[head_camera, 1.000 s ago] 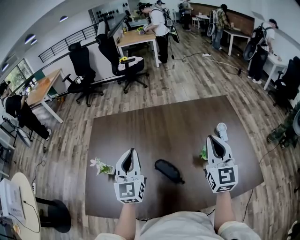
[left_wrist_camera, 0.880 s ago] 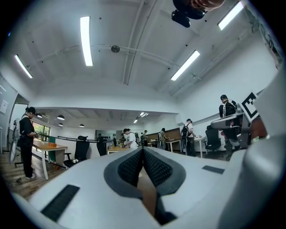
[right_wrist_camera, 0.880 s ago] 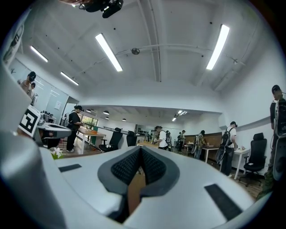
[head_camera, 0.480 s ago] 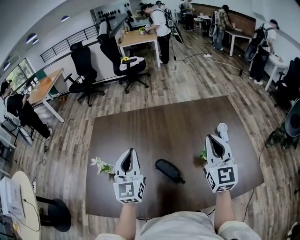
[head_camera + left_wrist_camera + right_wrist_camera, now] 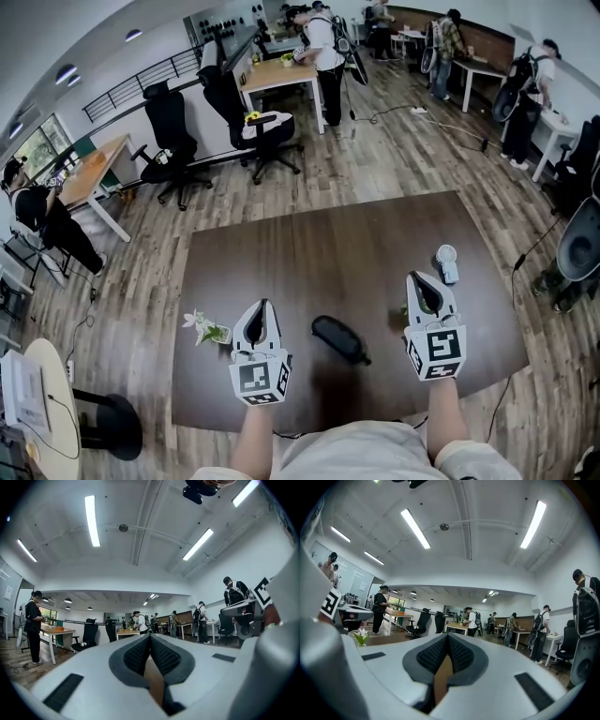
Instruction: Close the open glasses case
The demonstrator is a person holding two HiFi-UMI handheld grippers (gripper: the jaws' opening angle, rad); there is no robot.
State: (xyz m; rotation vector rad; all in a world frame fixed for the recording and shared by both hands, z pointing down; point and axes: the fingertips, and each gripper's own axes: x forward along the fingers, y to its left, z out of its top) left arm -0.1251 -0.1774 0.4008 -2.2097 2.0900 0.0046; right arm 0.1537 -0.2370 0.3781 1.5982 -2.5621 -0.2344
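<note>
A black oblong glasses case (image 5: 339, 340) lies on the dark brown table (image 5: 319, 253), near its front edge and between my two grippers. It looks flat and closed from the head view. My left gripper (image 5: 262, 307) hovers to its left, jaws shut with nothing between them. My right gripper (image 5: 418, 279) is further off to the right, also shut and empty. Neither touches the case. In the left gripper view the left gripper (image 5: 150, 637) points level across the room, as does the right gripper (image 5: 447, 637) in the right gripper view; neither view shows the case.
A small white flower in a pot (image 5: 204, 330) stands left of the left gripper. A green sprig (image 5: 406, 308) sits by the right gripper and a small white fan (image 5: 445, 262) lies beyond it. Office chairs, desks and people fill the room behind the table.
</note>
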